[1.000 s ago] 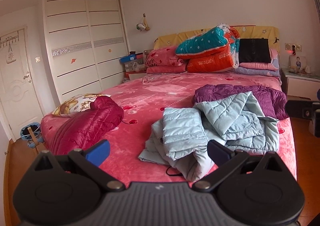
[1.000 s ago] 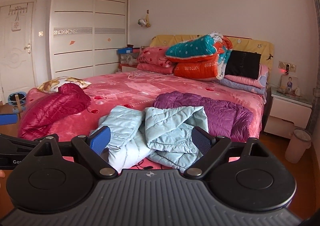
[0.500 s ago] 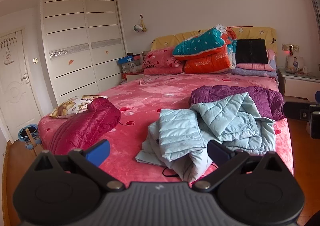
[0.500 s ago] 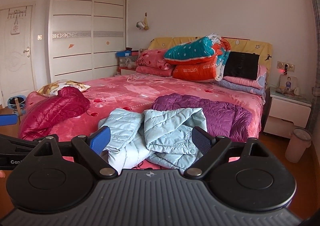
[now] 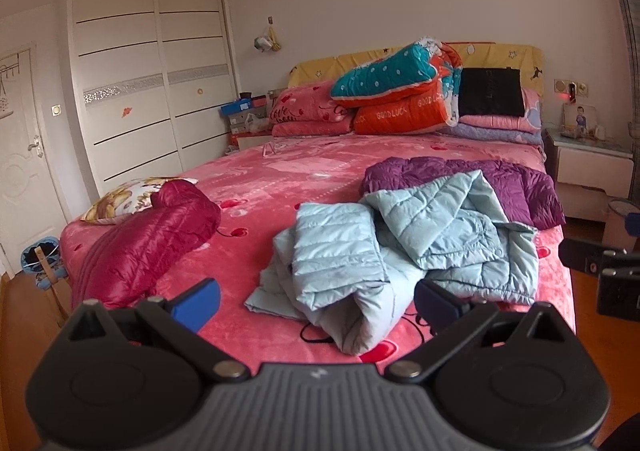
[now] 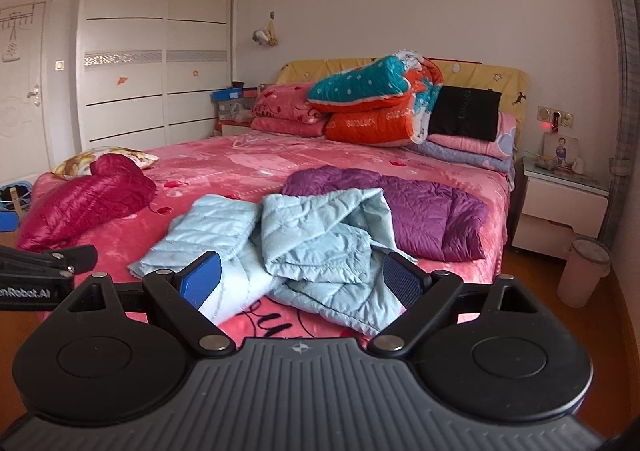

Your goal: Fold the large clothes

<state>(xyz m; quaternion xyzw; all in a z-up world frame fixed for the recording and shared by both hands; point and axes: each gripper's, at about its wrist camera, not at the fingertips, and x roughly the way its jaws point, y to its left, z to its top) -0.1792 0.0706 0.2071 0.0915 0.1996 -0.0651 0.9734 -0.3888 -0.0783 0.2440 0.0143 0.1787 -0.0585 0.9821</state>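
Observation:
A crumpled light-blue quilted jacket (image 5: 396, 243) lies at the near edge of the pink bed (image 5: 280, 179); it also shows in the right wrist view (image 6: 304, 239). A purple jacket (image 5: 516, 187) lies behind it, and a crimson jacket (image 5: 148, 239) lies at the left. My left gripper (image 5: 316, 303) is open and empty, held short of the bed's foot. My right gripper (image 6: 300, 281) is open and empty, just in front of the light-blue jacket, apart from it.
Stacked pillows and quilts (image 5: 400, 91) fill the headboard end. A patterned cushion (image 5: 128, 195) lies by the crimson jacket. A white nightstand (image 6: 560, 207) and a bin (image 6: 584, 271) stand right of the bed. A wardrobe (image 5: 152, 71) and door (image 5: 20, 155) are at the left.
Both grippers have drifted a little toward the bed and the light-blue jacket. The clothes have not moved, and both grippers stay open.

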